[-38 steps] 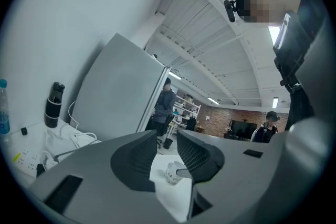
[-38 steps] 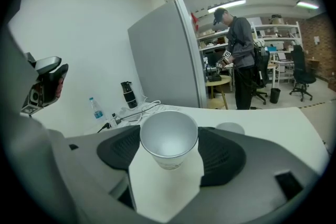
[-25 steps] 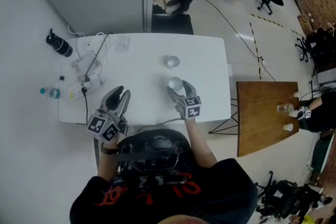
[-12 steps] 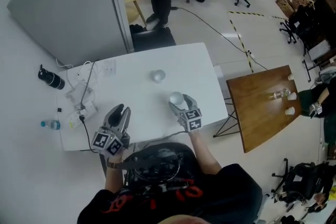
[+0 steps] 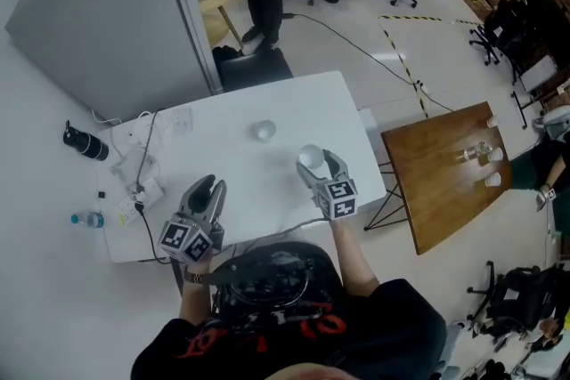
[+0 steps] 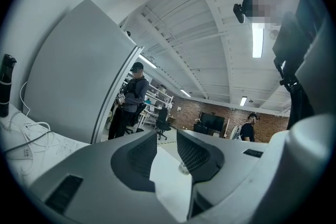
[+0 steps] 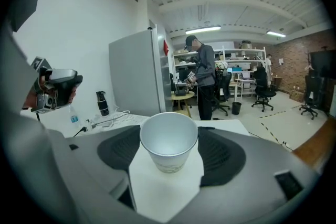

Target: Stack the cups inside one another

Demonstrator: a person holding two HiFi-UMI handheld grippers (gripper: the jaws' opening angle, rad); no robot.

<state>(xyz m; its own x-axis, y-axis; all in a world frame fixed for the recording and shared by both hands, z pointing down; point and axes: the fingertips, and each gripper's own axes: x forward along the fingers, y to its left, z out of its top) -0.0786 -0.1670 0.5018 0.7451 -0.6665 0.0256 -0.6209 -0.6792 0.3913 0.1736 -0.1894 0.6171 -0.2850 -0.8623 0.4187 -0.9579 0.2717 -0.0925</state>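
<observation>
Held cup: we judge the white paper cup light, thin-walled and easily crushed, best taken by its sides just under the rim.
Right tongs: the right tongs stand wide, pads pressing that cup's sides; it sits upright, mouth up.
Left tongs: the left tongs gape, empty.
Other cup: a second white paper cup stands on the white counter, well ahead of both tongs.

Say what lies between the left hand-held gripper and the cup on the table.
Only bare white tabletop, as the head view shows.
</observation>
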